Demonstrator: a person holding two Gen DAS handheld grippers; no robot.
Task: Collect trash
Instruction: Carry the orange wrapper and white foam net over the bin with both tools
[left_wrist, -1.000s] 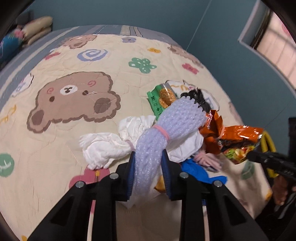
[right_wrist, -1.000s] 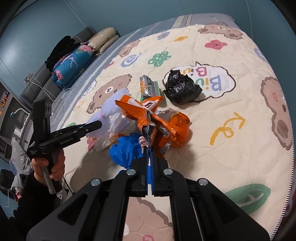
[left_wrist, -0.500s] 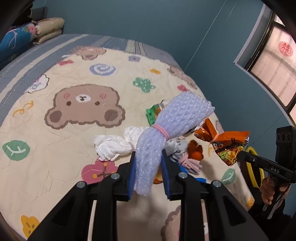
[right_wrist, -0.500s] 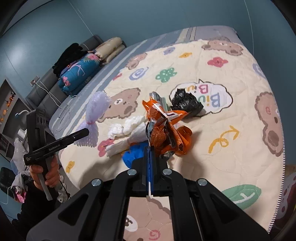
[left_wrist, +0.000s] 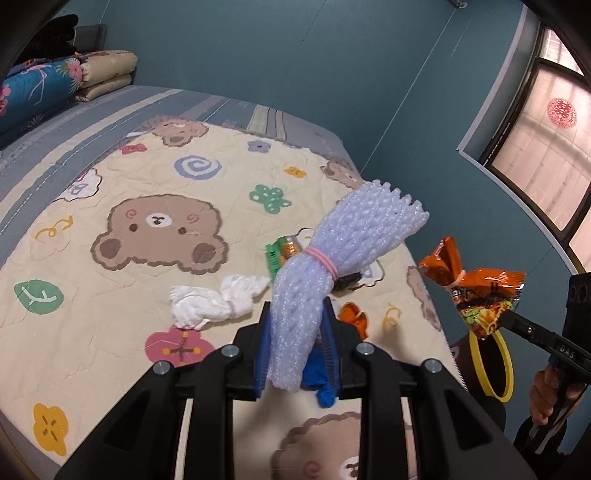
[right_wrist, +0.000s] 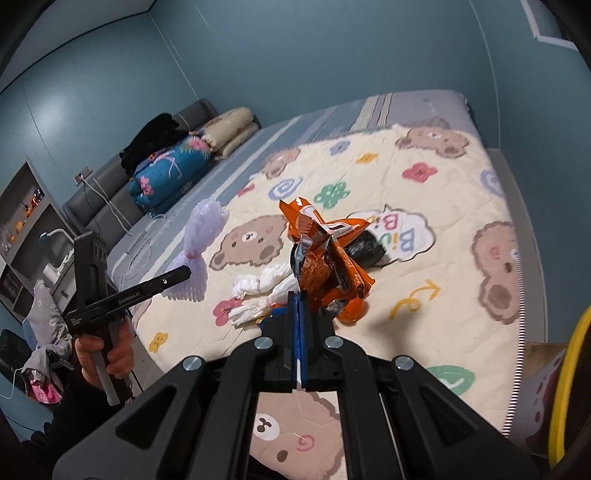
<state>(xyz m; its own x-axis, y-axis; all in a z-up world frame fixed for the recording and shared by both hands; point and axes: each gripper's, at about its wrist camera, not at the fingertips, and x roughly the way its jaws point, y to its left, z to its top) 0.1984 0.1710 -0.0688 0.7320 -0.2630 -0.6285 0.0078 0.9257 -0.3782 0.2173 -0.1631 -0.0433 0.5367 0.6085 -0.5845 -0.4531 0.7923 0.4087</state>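
My left gripper (left_wrist: 297, 332) is shut on a lilac foam-net bundle (left_wrist: 332, 266) tied with a pink band, held up above the bed; it also shows in the right wrist view (right_wrist: 201, 236). My right gripper (right_wrist: 297, 306) is shut on an orange snack wrapper (right_wrist: 325, 254), also lifted; it shows in the left wrist view (left_wrist: 476, 291). On the quilt lie a white tissue wad (left_wrist: 210, 301), a green snack packet (left_wrist: 282, 251), a small orange scrap (left_wrist: 352, 317), a blue glove (left_wrist: 319, 376) and a black bag (right_wrist: 365, 249).
The bear-patterned quilt (left_wrist: 110, 332) covers the bed. A yellow-rimmed bin (left_wrist: 491, 365) stands off the bed's right side, also at the right edge of the right wrist view (right_wrist: 565, 387). Folded bedding (right_wrist: 173, 170) lies at the bed's head. A window (left_wrist: 546, 129) is at right.
Both grippers have lifted up and back from the trash pile, each carrying its item. The foam bundle and the orange wrapper now hang well above the quilt.
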